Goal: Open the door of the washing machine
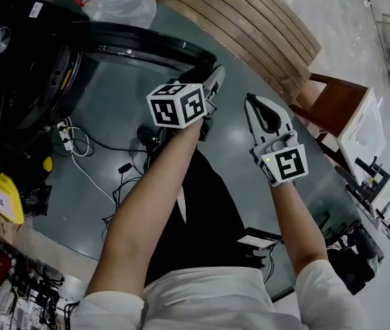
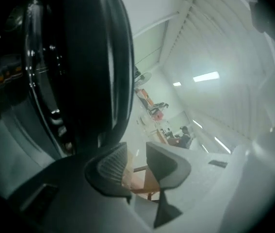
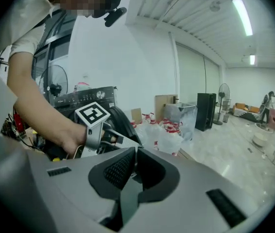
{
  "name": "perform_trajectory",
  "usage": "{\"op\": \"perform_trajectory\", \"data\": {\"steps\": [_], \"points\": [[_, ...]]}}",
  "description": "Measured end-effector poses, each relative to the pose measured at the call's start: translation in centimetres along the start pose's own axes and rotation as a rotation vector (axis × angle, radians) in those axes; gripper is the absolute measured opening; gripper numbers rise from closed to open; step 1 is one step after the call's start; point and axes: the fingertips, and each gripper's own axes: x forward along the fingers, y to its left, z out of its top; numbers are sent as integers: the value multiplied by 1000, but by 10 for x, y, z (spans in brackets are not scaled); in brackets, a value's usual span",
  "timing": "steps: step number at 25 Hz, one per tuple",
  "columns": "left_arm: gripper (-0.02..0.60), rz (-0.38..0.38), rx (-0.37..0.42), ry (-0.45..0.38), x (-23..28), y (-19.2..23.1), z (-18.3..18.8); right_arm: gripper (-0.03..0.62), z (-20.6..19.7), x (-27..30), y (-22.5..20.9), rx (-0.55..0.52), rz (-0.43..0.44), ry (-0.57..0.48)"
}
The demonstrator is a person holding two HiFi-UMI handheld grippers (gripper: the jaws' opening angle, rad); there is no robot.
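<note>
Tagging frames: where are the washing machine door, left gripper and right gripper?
washing machine door [image 1: 139, 38], head view, on its black rim.
left gripper [image 2: 136, 152], left gripper view, between its open fingertips.
right gripper [image 3: 134, 152], right gripper view, where its fingertips meet.

- Head view: camera sits above the person and faces steeply down over both forearms. The washer [image 1: 16, 67] lies at the frame's left edge and the floor [image 1: 119, 88] well below.
- Left gripper view: camera rides on the left gripper [image 2: 136, 152] and looks along its jaws. It is very near the door [image 2: 93, 57], which fills the left half. The picture is hazy and appears tilted.
- Right gripper view: camera rides on the right gripper [image 3: 134, 152], facing across at the left gripper and the washer, both near.
- Overlap: the door shows in the head and left gripper views. The left gripper's marker cube shows in the head and right gripper views.
</note>
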Motion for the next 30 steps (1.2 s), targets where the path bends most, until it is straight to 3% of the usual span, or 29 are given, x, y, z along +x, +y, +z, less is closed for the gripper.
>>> {"op": "perform_trajectory", "data": {"steps": [5,11,14,18,24,27,30], "points": [[98,-126,108,-30,-23,-20,2,38,-7,-1,3,19,0,13],[60,-165,206,-207,-122,-8,15,38,26,25,40,-1,109,-33],[41,-64,327,-270,-200,4,37,38,65,30,74,15,177,-98],[34,107,416,-423,-316,2,85,38,133,30,114,-7,282,-207],[32,342,598,-572,-481,-70,121,38,243,-22,160,-43,354,-341],[34,417,678,-659,-556,-114,135,37,291,-56,189,-79,412,-401],[34,499,751,-758,-619,-156,137,37,327,-90,203,-101,410,-454]]}}
